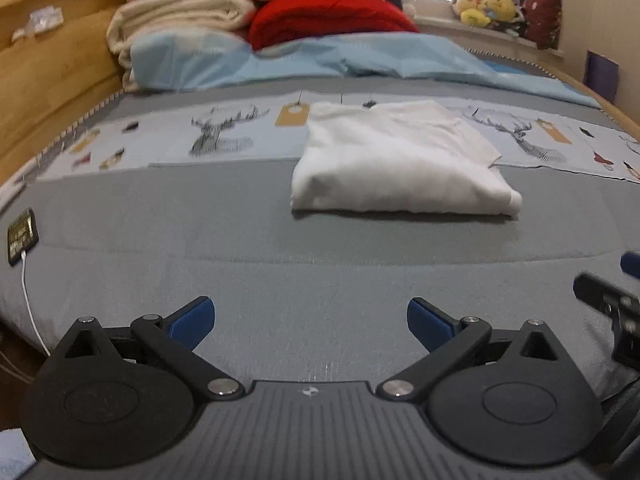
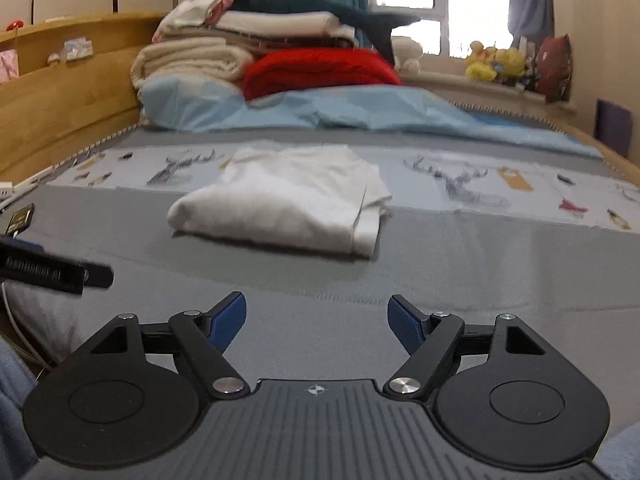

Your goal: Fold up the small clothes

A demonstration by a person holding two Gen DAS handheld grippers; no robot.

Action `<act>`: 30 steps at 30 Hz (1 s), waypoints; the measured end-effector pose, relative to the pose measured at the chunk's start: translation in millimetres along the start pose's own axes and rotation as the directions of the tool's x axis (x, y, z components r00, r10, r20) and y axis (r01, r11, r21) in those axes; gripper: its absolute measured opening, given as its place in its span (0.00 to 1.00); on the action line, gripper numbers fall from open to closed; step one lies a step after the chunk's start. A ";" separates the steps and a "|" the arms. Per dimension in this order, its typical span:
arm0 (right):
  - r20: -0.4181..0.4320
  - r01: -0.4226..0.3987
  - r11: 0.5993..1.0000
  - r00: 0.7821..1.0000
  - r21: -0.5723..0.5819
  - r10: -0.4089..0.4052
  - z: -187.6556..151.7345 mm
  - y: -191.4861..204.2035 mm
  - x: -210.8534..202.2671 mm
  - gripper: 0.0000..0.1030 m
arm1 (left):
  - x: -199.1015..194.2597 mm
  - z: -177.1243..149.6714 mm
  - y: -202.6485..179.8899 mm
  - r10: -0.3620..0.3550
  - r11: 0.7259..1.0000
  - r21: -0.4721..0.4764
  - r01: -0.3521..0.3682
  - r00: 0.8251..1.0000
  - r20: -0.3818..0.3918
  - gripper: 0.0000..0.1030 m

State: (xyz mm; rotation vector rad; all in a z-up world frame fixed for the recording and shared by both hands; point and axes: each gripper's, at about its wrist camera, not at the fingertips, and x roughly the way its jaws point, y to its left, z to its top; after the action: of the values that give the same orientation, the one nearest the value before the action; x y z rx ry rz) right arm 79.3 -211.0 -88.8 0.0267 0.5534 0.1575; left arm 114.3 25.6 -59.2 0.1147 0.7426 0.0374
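White garment (image 1: 400, 160) folded on bed (image 1: 240, 232).
We hold left gripper (image 1: 311, 326) and right gripper (image 2: 316, 322) clear, jaws released and empty, so the fold lies undisturbed.

Grey bed cover (image 1: 280, 240) with a deer-print band (image 1: 224, 136). Crumpled light-blue sheet (image 1: 360, 64) behind it. Red blanket (image 1: 328, 16) beside cream folded blankets (image 1: 180, 12). Wooden headboard (image 1: 48, 92). Plush toys (image 2: 496, 62) on windowsill. Phone (image 1: 22, 236) with white cable (image 1: 30, 304).

One folded garment, two grippers, one bedding pile

One folded white cotton garment (image 1: 396, 164) lies on the grey bed; two black grippers with blue pads, left (image 1: 311, 322) and right (image 2: 316, 320), are near; far off are one red blanket (image 1: 328, 20) and two deer prints.
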 end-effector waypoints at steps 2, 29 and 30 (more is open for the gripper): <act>0.023 0.013 1.000 1.000 -0.003 -0.013 0.2 -1.3 -0.4 0.77 | 0.2 -1.4 -0.7 -0.001 1.000 0.001 0.001 1.000 0.011 1.00; -0.050 0.000 1.000 0.999 0.025 0.001 -1.0 -1.8 24.6 0.80 | 27.7 6.8 6.8 0.017 0.998 -0.061 -0.019 0.999 -0.035 1.00; -0.051 -0.001 1.000 0.999 0.026 0.003 -1.3 -2.1 24.3 0.80 | 27.9 6.6 6.6 0.018 0.998 -0.061 -0.020 0.999 -0.035 1.00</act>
State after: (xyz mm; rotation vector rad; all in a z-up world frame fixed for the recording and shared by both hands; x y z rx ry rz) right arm 99.3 -209.3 -102.7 0.0481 0.6059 0.1532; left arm 139.4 33.6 -72.3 0.0630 0.7743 0.0798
